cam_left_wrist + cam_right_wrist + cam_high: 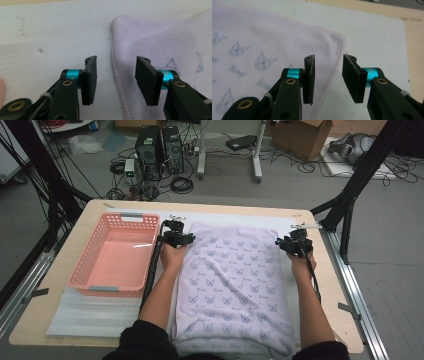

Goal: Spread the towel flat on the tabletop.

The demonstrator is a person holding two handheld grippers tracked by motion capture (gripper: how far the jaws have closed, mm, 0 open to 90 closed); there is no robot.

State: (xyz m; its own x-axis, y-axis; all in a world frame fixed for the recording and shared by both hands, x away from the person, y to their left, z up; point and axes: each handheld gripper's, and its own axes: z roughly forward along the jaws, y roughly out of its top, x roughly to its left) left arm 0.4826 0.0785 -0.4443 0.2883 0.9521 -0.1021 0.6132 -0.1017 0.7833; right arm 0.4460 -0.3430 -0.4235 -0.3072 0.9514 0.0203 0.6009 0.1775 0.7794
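Forearms at the near edge, one towel spread flat, both jaw pairs parted over its far corners.

From my remote seat I count two grippers, one towel, one basket. My left gripper [116, 80] has its jaws apart straddling the towel's [232, 285] far left hem, pads clear of the cloth; my right gripper [328, 78] likewise stands open over the far right corner, gripping nothing. That lilac, cat-printed towel lies smoothed on the white mat [90, 317] in the middle of the bench [45, 280], its near end hanging off the edge. I judge the spreading done and the corners let go; any folding, and putting it in the empty pink basket [116, 254] just left, remains.
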